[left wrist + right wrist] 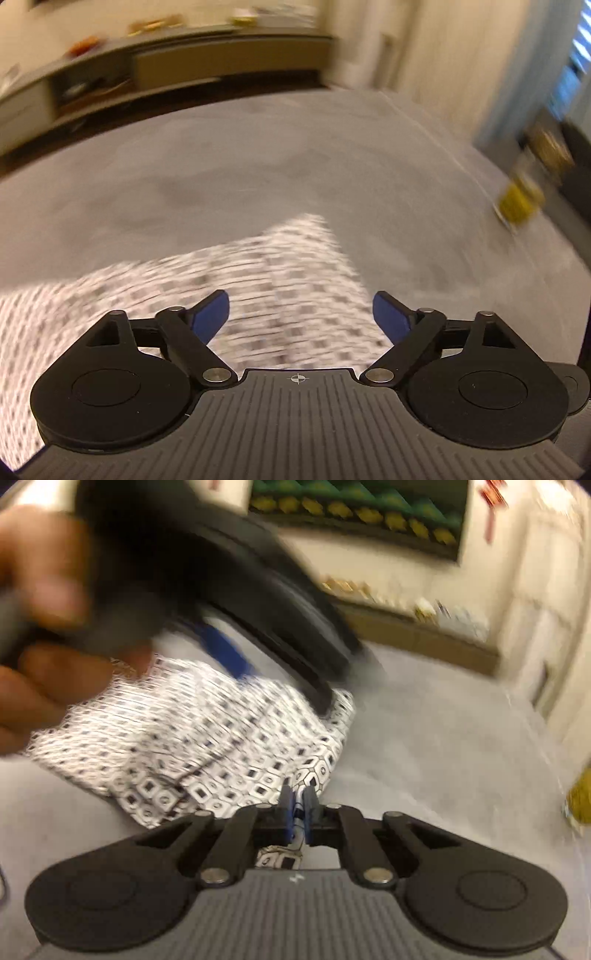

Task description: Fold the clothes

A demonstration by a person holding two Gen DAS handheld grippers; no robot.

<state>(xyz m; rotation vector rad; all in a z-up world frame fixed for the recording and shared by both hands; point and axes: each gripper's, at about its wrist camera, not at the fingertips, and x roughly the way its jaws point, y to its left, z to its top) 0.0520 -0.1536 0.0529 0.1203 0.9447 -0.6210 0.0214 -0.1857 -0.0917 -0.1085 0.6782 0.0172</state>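
Note:
A white garment with a small black square print [288, 280] lies on the grey bed cover [295, 155]. My left gripper [301, 314] hovers just above it, jaws wide open, nothing between the blue pads [212, 314]. In the right wrist view the same garment [192, 746] spreads ahead, and my right gripper [297, 805] is shut on its near edge, cloth pinched between the pads. The left gripper [236, 602] and the hand [40, 635] holding it loom blurred over the garment's far side.
A low dark sideboard [166, 70] runs along the far wall with small items on top. A yellow object [521, 199] sits at the bed's right edge. A dark framed picture [354, 509] hangs on the wall.

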